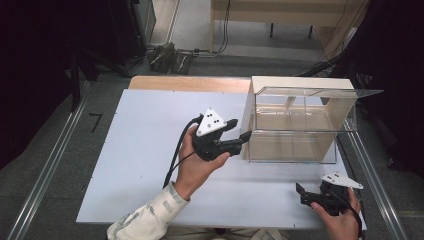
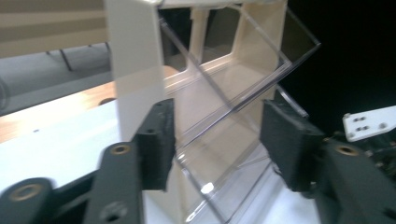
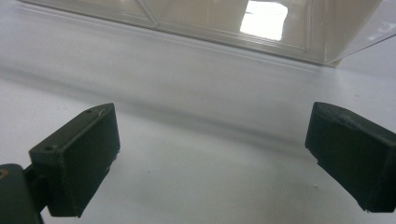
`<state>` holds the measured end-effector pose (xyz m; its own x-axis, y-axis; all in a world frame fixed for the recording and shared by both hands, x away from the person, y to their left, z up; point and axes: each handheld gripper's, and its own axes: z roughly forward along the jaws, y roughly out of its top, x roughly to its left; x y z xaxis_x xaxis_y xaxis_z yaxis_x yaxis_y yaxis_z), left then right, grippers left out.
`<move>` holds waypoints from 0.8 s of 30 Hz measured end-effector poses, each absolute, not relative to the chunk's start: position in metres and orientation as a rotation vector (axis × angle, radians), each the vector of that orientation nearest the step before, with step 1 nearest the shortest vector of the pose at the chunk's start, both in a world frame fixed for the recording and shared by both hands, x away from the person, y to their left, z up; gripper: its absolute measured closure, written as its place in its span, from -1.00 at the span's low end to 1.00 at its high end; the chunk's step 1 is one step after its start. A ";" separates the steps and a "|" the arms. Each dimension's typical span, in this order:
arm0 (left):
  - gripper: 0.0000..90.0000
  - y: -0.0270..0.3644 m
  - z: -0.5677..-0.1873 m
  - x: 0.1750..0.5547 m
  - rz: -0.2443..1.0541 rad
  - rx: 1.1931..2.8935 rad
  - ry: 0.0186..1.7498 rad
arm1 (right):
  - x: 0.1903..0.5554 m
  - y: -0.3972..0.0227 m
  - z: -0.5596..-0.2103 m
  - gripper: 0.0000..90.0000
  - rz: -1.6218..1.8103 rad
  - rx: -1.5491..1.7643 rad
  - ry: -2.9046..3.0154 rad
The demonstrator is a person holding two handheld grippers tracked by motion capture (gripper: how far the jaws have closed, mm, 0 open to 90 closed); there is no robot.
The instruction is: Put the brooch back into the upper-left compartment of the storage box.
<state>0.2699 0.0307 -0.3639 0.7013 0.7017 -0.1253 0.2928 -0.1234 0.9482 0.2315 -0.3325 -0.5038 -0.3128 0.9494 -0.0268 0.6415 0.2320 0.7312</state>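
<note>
A clear plastic box [image 1: 295, 125] with a cream left wall and an open top stands at the back right of the white table [image 1: 135, 160]. My left gripper [image 1: 240, 129] is held in a hand just left of the box's front left corner, jaws open and empty. In the left gripper view its fingertips [image 2: 159, 140] frame that corner of the box [image 2: 219, 93], with the gripper [image 2: 217, 135] open. My right gripper [image 1: 300, 194] hovers low at the front right of the table, open and empty. The right gripper view has this gripper [image 3: 212, 154] facing the box's base [image 3: 233, 23].
A wooden strip [image 1: 185, 83] runs along the table's back edge. Cables and gear [image 1: 167, 57] lie on the floor behind, near a wooden bench [image 1: 280, 12]. Metal rails [image 1: 47, 170] flank the table. The right gripper's grey plate [image 2: 369, 122] appears past the box.
</note>
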 end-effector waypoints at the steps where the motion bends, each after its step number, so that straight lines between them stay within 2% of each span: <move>1: -0.02 0.034 -0.366 0.269 0.425 1.712 0.807 | 0.231 -0.333 -0.504 -0.97 0.863 1.457 2.037; 2: -0.09 0.036 -0.368 0.268 0.433 1.713 0.815 | 0.231 -0.333 -0.504 -0.97 0.865 1.459 2.035; 8: -0.20 0.049 -0.378 0.263 0.458 1.723 0.859 | 0.232 -0.332 -0.504 -0.97 0.863 1.466 2.032; 24: -0.37 0.076 -0.405 0.258 0.481 1.739 0.950 | 0.232 -0.333 -0.503 -0.97 0.869 1.468 2.028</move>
